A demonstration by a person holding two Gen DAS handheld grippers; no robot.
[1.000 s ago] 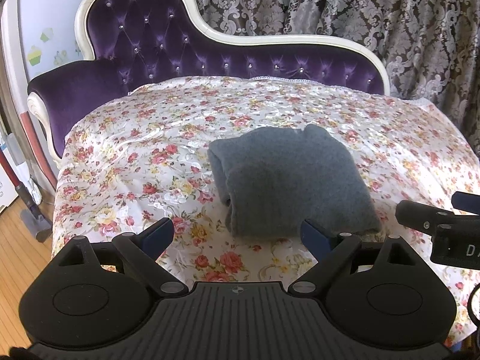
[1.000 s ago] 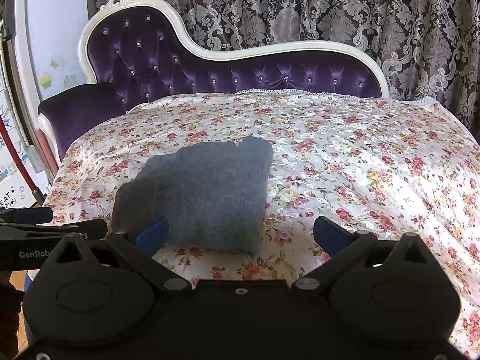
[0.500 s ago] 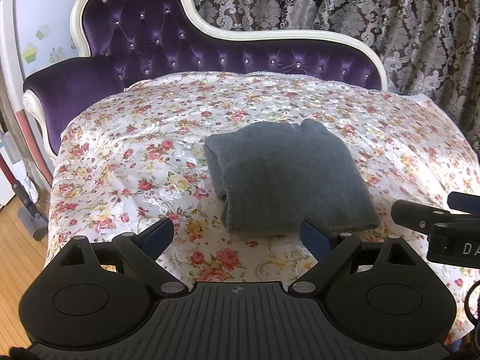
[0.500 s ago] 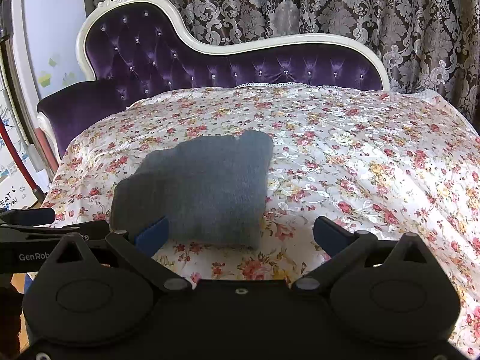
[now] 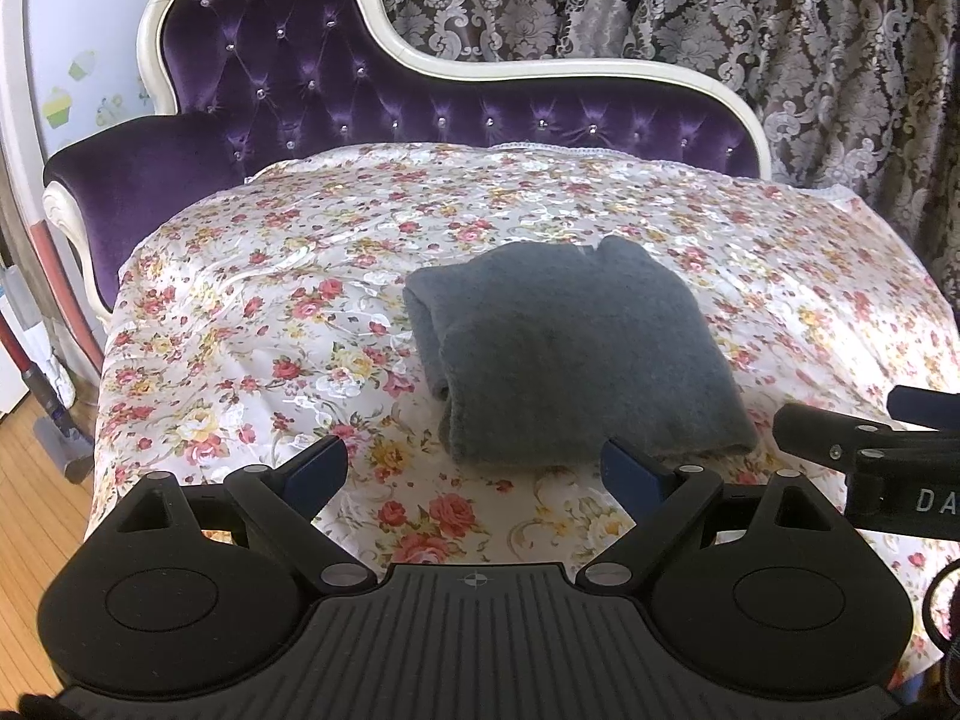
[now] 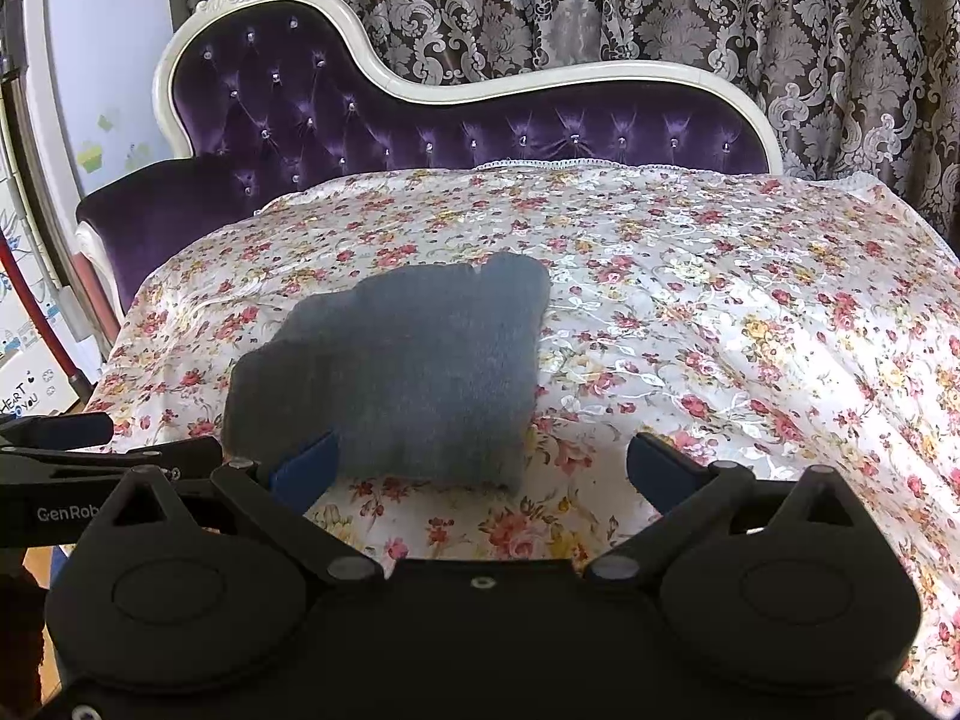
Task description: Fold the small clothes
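Note:
A grey fleecy garment [image 5: 576, 354] lies folded into a thick rectangle on the flowered sheet [image 5: 252, 324]. In the right wrist view the same garment [image 6: 396, 372] sits left of centre. My left gripper [image 5: 477, 471] hovers just short of the garment's near edge, jaws wide open and holding nothing. My right gripper [image 6: 480, 471] is open too, its left blue pad [image 6: 303, 468] in front of the garment's near left corner and not pressing on it. The right gripper's side shows at the right edge of the left wrist view [image 5: 864, 450].
The sheet covers a purple tufted chaise with a cream frame [image 5: 420, 60]. Patterned curtains [image 6: 660, 6] hang behind it. Wooden floor [image 5: 36, 504] and a vacuum stick [image 5: 42, 396] are at the left, past the sheet's edge.
Both views have shifted slightly, so the garment sits a little farther off and higher than a second ago. The garment lies as it did, and both grippers have stayed open.

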